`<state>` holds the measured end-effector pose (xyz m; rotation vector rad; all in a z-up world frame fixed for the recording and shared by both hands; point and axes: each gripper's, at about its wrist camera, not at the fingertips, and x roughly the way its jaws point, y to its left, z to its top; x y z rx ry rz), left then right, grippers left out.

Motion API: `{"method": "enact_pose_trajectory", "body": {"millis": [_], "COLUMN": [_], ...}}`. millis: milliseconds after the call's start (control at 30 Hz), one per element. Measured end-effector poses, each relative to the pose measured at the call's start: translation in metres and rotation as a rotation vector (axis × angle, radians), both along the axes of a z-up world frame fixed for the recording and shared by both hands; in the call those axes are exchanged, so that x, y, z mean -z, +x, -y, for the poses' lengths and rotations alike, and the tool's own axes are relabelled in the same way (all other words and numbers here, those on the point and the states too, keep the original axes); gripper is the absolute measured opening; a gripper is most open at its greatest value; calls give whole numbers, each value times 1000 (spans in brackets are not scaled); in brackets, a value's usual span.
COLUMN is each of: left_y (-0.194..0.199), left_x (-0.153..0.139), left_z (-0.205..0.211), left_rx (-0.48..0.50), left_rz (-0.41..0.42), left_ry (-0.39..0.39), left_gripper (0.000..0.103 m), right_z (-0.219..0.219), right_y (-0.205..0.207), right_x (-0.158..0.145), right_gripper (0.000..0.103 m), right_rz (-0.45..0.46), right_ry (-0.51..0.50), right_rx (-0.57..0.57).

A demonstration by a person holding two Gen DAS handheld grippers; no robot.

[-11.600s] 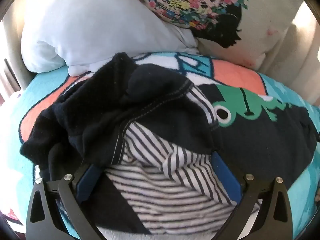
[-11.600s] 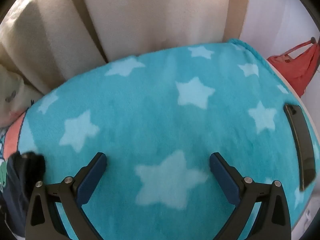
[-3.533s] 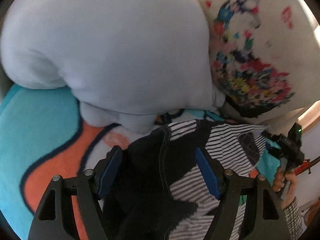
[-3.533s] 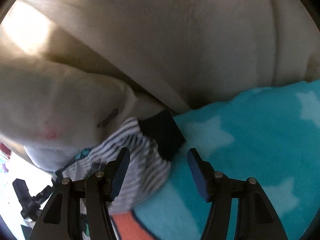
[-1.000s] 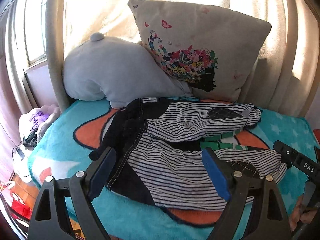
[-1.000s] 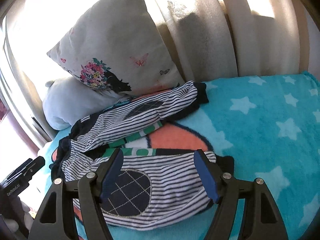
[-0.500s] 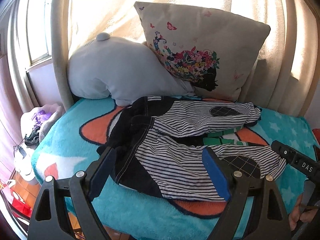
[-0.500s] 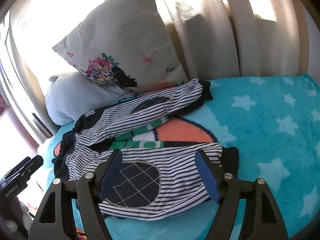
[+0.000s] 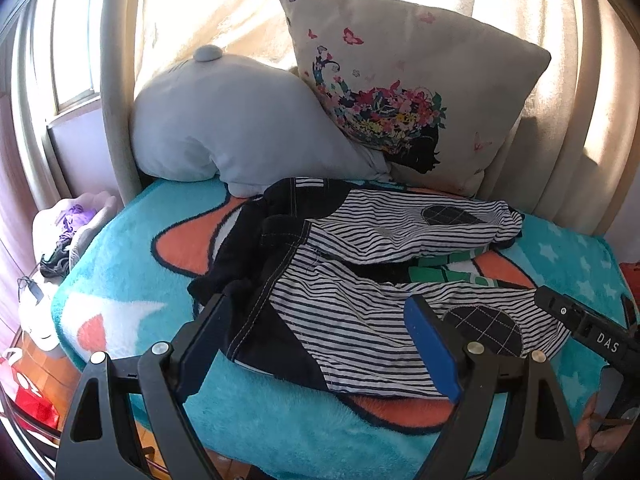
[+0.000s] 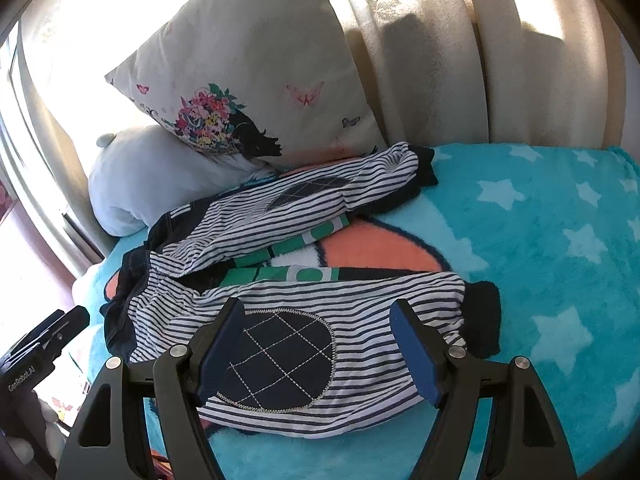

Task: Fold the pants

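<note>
Pants now lie spread flat on the blanket, no longer bunched, and both claws have backed off. Left claw and right claw hang apart, empty, near leg just ahead. Step judged: first fold; next needs grips on waist and cuff.

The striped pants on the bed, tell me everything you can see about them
The striped pants are small, of soft white fabric with thin dark stripes, a dark navy waist section and dark cuffs. Each leg bears an oval navy knee patch quilted with pale stitching. They lie spread out, unfolded and slightly rumpled, on the turquoise blanket, legs splayed apart, waist toward the grey pillow. Neither open gripper appears to touch them.
</note>
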<state>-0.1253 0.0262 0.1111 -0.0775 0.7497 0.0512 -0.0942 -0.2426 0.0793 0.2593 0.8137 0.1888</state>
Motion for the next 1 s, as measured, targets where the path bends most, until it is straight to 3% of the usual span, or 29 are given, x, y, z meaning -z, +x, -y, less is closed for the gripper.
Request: {"method": "enact_pose_trajectory", "body": {"millis": [233,433,633,1000], "left_y": [-28,-56,-94,-122], "left_x": [-20,-32,-42,-38], "left_z": [-29,-79,-126,-195], "left_rx": [-57,-137,-228,-376], "left_rz": [107,182,270,286], "left_ry": [-13,-39,-8,-55], "left_gripper": [87,87,87,89], "right_z": [-30,-87,-149,-240], "right_y": [1,8,12,6], "right_x": [-26,-38,-45,-44], "right_gripper": [79,79,79,79], "right_rz": [81,96,87,101], "right_ry": [-96,-102,-84,-149], "right_rx": [-13,-61,-118,-257]}}
